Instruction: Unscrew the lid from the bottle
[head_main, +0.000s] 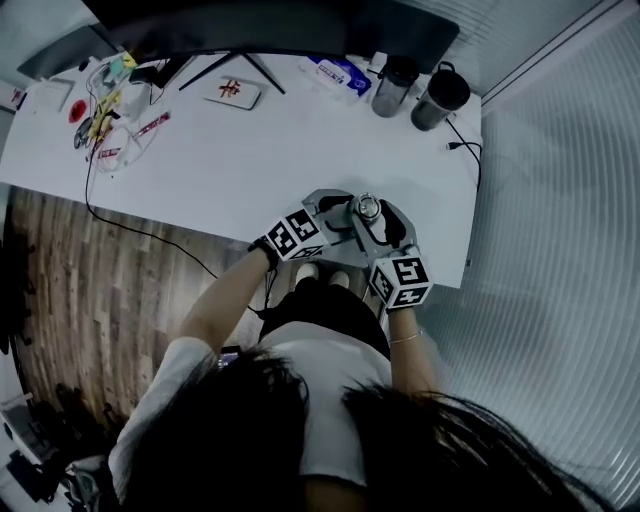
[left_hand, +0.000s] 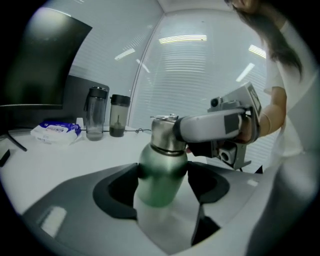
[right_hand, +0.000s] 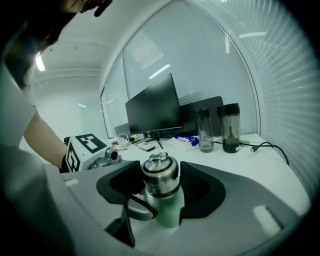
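From above, we are seeing the bottle (head_main: 368, 209) at the white table's (head_main: 250, 150) near edge, toward five o'clock. Left gripper view: the left gripper (left_hand: 161, 187) is pinching its green body. Right gripper view: the right gripper (right_hand: 161, 187) is clamping its steel lid (right_hand: 160, 172).

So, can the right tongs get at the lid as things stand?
Probably yes: the right tongs sit either side of the lid, seemingly closed on it; the left tongs hold the bottle lower down, clear of it.
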